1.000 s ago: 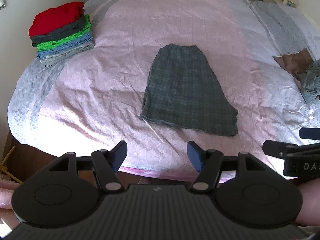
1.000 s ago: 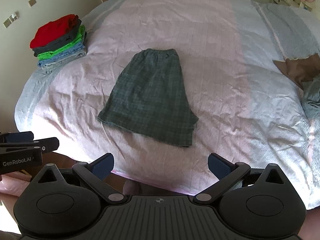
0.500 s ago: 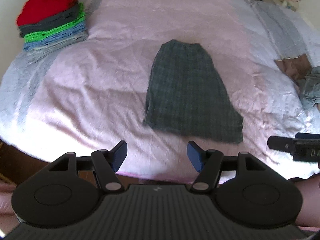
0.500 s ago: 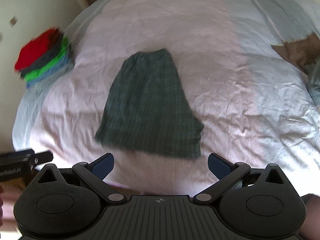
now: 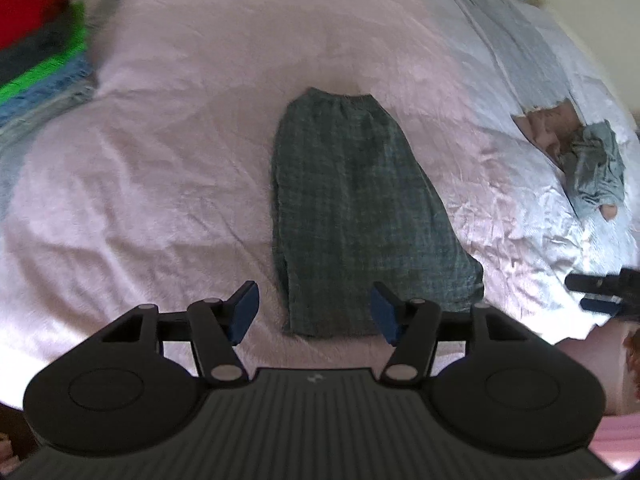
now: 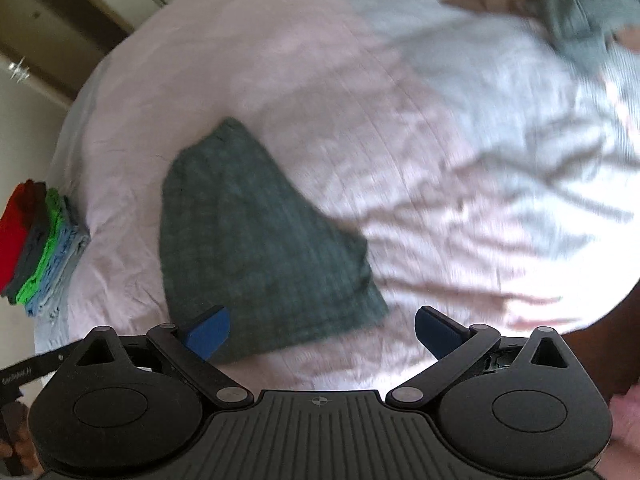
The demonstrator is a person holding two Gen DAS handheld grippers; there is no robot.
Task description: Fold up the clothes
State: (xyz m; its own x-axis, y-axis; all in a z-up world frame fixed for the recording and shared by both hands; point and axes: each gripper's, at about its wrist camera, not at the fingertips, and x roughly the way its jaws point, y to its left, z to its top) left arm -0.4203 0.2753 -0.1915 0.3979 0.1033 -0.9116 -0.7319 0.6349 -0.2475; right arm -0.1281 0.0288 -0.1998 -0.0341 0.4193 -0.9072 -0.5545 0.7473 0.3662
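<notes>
Left wrist: shorts lie flat near the middle of the bed, already halved lengthwise, waistband far, hem at the near edge. Left gripper hangs over the hem's near left corner; jaws apart, have just been closing a little, nothing between the pads, cloth below them untouched. Judgement: set up to pinch that corner for a hem-to-waist fold. Right gripper shows at the right edge, beside the hem's other corner; its gap is unreadable from here. Stack of folded clothes sits far left, well apart, probably the drop-off for finished items. Crumpled grey garment lies far right, likely waiting its turn.

Right wrist: blurred. Right gripper has jaws wide apart and empty, over the hem end of the shorts. Stack at left. Judgement: both tools bracket the hem so the two corners lift together and the fold stays square.
</notes>
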